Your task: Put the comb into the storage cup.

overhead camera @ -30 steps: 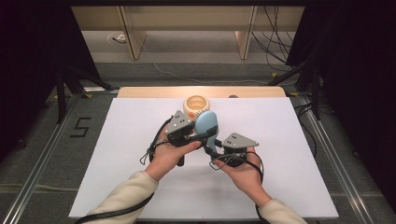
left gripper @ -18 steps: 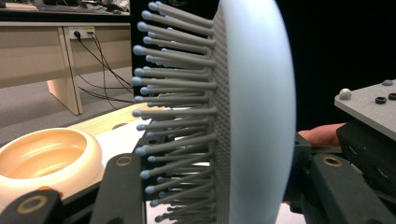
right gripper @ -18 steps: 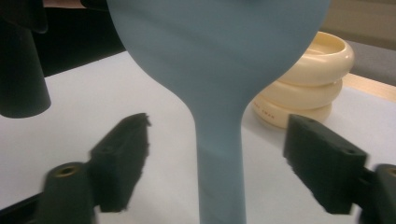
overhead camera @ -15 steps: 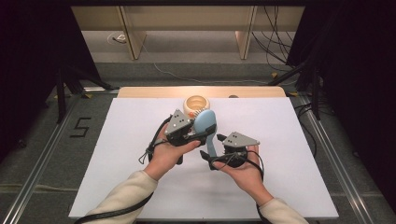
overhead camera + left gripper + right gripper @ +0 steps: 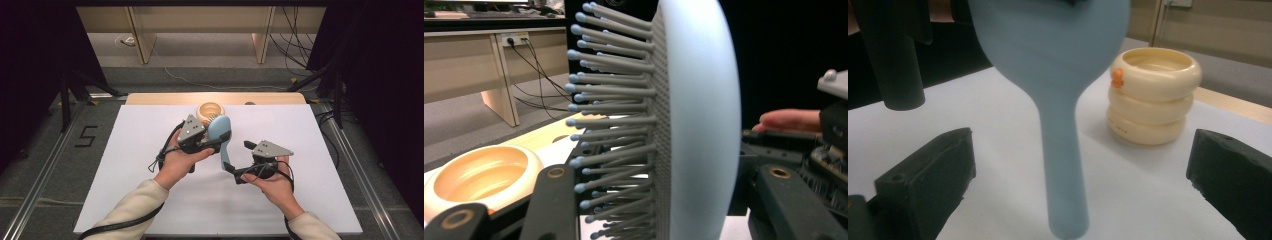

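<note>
Two tongs: left tongs (image 5: 216,141) clamp smooth blue bristled hairbrush (image 5: 220,131); right tongs (image 5: 239,159) apart.

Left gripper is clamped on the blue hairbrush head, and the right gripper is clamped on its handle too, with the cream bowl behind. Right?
Not quite. The right gripper is open: in the right gripper view its fingers stand clear of the handle. The left gripper does clamp the hairbrush head, with the cream bowl behind.
</note>
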Available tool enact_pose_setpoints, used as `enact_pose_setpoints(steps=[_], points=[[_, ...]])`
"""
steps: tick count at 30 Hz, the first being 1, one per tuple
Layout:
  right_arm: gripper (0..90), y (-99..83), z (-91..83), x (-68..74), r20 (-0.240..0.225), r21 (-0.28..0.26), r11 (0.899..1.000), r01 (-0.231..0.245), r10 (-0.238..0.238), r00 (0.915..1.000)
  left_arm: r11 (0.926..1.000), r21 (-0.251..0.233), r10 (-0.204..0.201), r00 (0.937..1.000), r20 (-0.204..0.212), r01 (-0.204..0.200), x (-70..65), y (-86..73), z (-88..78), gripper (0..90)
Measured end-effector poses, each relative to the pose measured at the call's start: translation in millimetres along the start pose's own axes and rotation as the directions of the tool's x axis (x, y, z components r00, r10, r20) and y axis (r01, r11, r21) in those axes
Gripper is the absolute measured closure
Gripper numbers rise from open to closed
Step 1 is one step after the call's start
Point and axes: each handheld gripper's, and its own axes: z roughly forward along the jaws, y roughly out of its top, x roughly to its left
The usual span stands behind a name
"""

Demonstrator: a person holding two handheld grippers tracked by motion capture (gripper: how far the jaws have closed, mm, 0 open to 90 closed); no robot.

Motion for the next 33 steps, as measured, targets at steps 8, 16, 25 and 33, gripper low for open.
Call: enact_pose_setpoints(steps=[8,16,25,33], points=[[0.4,-6.1,-18.3,-12.3,0.022,-0.024,1.0,-0.02,0.021,0.9996,0.9998,-0.003,0.019,0.9998,-0.001,-0.019,4.6,4.5,4.3,49.3],[0.4,-12.2,-33.7,-18.9,0.034,-0.031,0.999,-0.027,0.028,0.999,0.9998,-0.011,0.018,0.9997,-0.018,-0.019,13.7,10.2,6.0,49.3],[0.5,-17.6,-44.8,-21.2,0.042,-0.027,0.999,-0.026,0.027,0.9988,0.9996,-0.022,0.019,0.9995,-0.026,-0.019,20.7,15.9,8.7,49.3],[0.5,-24.2,-56.9,-24.8,0.066,-0.031,0.999,-0.036,0.038,0.9971,0.9991,-0.032,0.026,0.9989,-0.039,-0.027,26.2,21.2,11.3,49.3]])
